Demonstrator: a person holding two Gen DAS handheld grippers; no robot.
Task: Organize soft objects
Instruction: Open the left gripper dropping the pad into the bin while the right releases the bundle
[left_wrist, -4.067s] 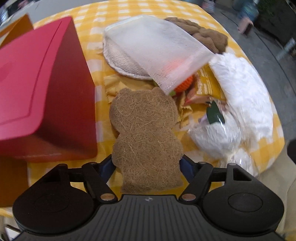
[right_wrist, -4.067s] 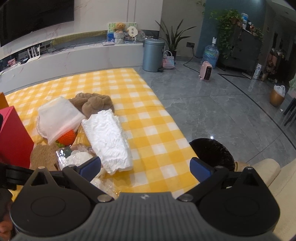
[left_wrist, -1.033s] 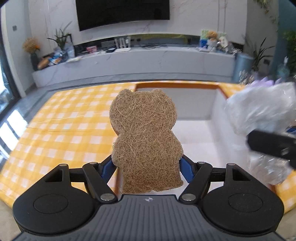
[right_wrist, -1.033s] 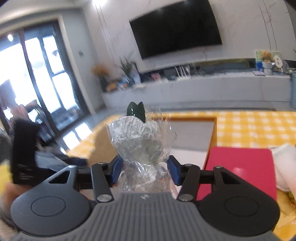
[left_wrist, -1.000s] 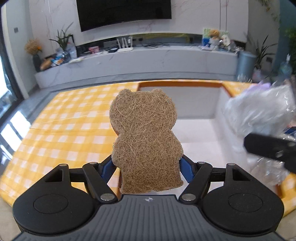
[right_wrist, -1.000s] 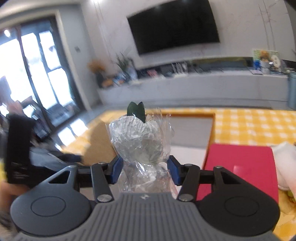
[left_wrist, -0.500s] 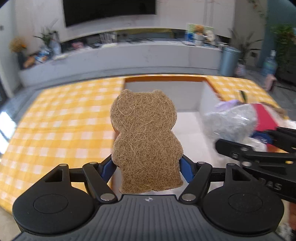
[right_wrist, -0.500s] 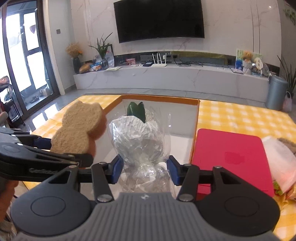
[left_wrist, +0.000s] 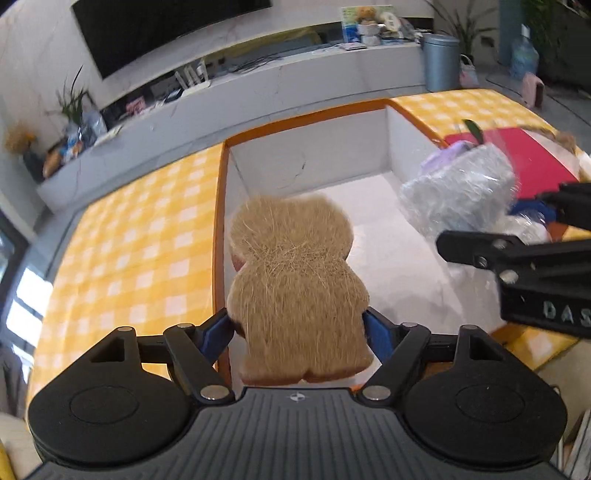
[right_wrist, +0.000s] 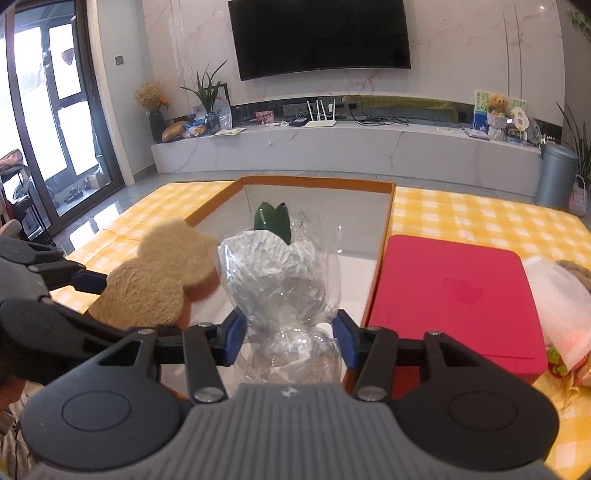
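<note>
Bear pad (left_wrist: 297, 284) clamped in left gripper (left_wrist: 299, 330); right gripper (right_wrist: 289, 338) clamps wrapped bundle (right_wrist: 284, 280), box (right_wrist: 384, 221) ahead.

The bear-shaped scrubber (left_wrist: 295, 288) is a straw tan, all scratchy fibre, with a pinkish-brown edge peeking out underneath. The wrapped bundle (right_wrist: 284, 280) is crinkly clear plastic over white, with a dark green leaf (right_wrist: 273, 219) on top. The box (left_wrist: 310, 162) is white inside with an orange rim. The lid (right_wrist: 454, 295) beside it is bright red. The cloth (left_wrist: 129, 229) on the surface is yellow and white check. The mesh bag (right_wrist: 557, 295) is white with an orange glow through it. Both sets of jaws have blue pads on black.
</note>
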